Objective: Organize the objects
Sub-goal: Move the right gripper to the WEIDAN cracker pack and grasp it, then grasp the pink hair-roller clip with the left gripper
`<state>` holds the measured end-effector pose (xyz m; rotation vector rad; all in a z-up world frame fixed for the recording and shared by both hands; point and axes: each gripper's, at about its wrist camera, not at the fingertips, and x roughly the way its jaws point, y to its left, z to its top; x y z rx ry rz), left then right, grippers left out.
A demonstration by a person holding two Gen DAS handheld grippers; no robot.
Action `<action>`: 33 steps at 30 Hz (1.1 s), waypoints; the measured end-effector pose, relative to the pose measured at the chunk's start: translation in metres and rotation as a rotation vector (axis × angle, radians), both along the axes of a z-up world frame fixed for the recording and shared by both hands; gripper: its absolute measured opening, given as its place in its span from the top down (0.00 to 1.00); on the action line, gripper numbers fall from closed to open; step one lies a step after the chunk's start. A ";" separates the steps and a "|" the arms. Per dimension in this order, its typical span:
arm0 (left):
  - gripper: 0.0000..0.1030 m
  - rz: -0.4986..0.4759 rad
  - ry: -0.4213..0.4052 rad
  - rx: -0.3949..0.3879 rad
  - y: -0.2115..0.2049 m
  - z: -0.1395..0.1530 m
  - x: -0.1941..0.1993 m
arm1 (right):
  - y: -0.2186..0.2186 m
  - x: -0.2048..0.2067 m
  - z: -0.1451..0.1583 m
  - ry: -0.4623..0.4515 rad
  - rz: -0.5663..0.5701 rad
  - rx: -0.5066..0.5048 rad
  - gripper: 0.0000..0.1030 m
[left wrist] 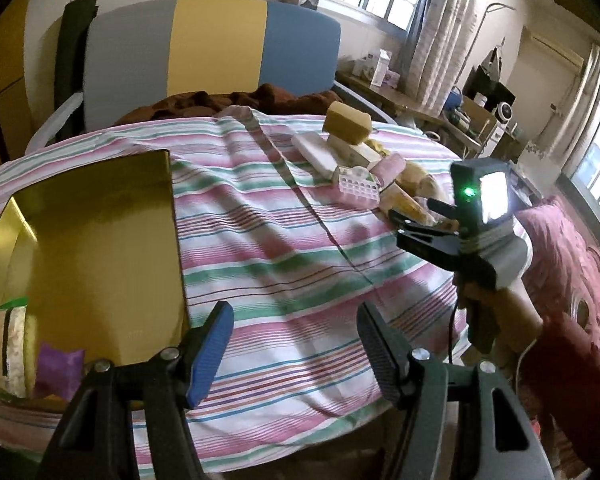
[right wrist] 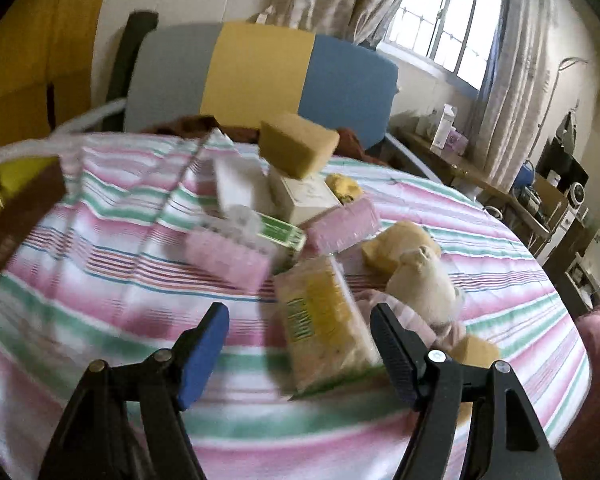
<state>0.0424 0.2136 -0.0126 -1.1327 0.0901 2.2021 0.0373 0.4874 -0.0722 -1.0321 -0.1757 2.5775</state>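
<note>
A pile of small objects lies on the striped tablecloth [right wrist: 100, 280]: a yellow sponge [right wrist: 298, 144] on a white box [right wrist: 308, 196], a pink tray [right wrist: 228, 256], a pink sponge [right wrist: 344, 224], a plush toy [right wrist: 420, 276] and a yellow packet [right wrist: 324, 320]. My right gripper [right wrist: 300, 356] is open, and the packet's near end lies between its fingers without the pads pressing on it. In the left wrist view the right gripper [left wrist: 412, 210] points at the pile [left wrist: 352, 160]. My left gripper [left wrist: 296, 352] is open and empty over bare cloth, beside a gold box [left wrist: 92, 248].
The gold box holds a roll [left wrist: 10, 352] and a purple packet [left wrist: 58, 372]. A chair [left wrist: 216, 44] with a grey, yellow and blue back stands behind the round table, with brown cloth [left wrist: 228, 100] on it. A red cushion [left wrist: 572, 264] is on the right.
</note>
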 end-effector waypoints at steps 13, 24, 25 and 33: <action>0.37 -0.043 -0.025 -0.048 0.052 -0.017 -0.022 | 0.014 -0.003 -0.027 0.007 0.014 -0.007 0.52; 0.37 -0.073 -0.037 -0.049 0.133 -0.041 -0.074 | 0.009 0.026 -0.018 0.163 0.019 -0.058 0.52; 0.37 -0.071 -0.049 -0.042 0.141 -0.044 -0.080 | 0.009 0.029 -0.019 0.174 0.006 -0.059 0.52; 0.37 -0.124 -0.026 -0.056 0.197 -0.059 -0.102 | 0.022 0.047 -0.030 0.212 -0.050 -0.181 0.53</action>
